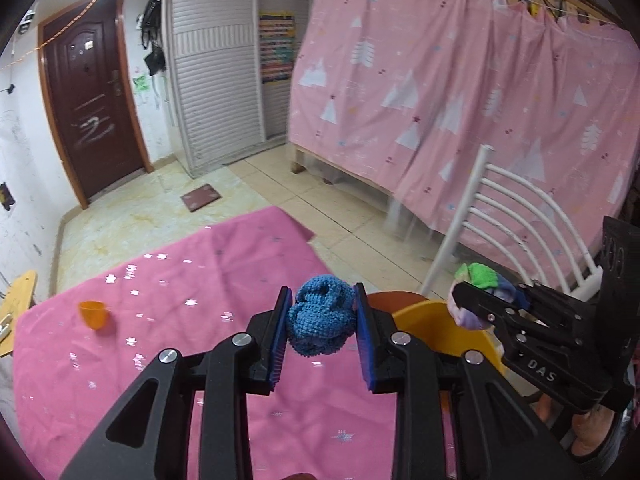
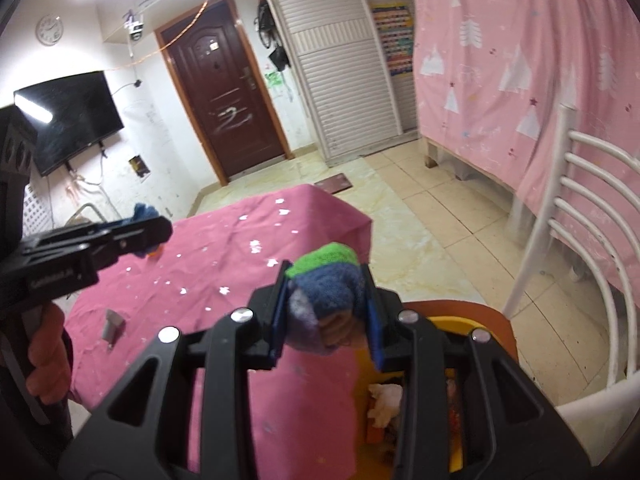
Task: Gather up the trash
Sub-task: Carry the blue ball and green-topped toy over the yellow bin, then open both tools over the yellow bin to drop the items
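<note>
My left gripper [image 1: 322,320] is shut on a balled-up blue knitted sock [image 1: 322,322], held above the pink-covered table [image 1: 180,320] near its right edge. My right gripper [image 2: 326,312] is shut on a rolled sock with green, blue and lilac bands [image 2: 324,296]. It hangs over the rim of a yellow bin [image 2: 456,326] that stands on an orange chair seat [image 2: 460,306]. The bin [image 1: 424,314] shows crumpled paper and scraps inside. In the left wrist view the right gripper [image 1: 480,296] appears at the right with its sock [image 1: 476,276]. The left gripper [image 2: 148,228] shows at the left of the right wrist view.
An orange cup [image 1: 94,314] and a small grey piece [image 2: 112,326] lie on the pink cloth. A white chair back [image 2: 592,216] stands to the right, a pink curtain [image 1: 460,100] behind it. A brown door [image 2: 224,100] and tiled floor lie beyond.
</note>
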Motion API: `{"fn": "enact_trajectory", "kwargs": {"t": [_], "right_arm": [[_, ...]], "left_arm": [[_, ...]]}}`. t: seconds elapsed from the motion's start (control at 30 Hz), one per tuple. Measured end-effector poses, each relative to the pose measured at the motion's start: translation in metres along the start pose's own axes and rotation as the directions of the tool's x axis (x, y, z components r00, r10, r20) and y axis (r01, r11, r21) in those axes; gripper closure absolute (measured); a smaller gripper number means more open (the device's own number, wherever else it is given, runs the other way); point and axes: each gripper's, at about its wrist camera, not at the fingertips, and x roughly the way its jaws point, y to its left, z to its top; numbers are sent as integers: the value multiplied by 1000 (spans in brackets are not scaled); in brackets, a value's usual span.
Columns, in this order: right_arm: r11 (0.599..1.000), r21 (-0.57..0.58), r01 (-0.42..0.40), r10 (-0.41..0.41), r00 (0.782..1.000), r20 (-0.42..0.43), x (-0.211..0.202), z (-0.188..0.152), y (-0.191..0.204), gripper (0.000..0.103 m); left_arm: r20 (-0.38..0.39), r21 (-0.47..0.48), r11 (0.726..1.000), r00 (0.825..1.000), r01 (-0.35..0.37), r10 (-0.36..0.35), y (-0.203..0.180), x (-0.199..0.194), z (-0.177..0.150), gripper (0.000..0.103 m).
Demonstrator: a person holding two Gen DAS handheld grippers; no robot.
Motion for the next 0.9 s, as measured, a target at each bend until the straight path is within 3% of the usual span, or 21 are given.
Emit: {"fn": "enact_trajectory", "kwargs": {"t": [0.3,0.5,0.67,0.83,0.9], "right_arm": [[997,65,33,-35,999,17,-14,-4,-36,69],[996,77,38,-39,999,13,-17,-9,-47,49],[994,101,45,-49,998,33,-25,-12,-54,42],[989,142,49,-57,997,56,-34,-12,-69,41],[988,148,49,-58,996,61,-36,-12,-71,41]], "left_arm": [[-27,42,998,998,52,-51,-42,8,-5,80],[-37,74,994,996,79,-76,-64,11,-9,80],[-47,81,991,994,105,-101,-80,16,-8,80],[-55,68,987,988,145,-141,-88,18,-8,74],[-50,76,987,989,145,-141,-90,17,-8,65]]}}
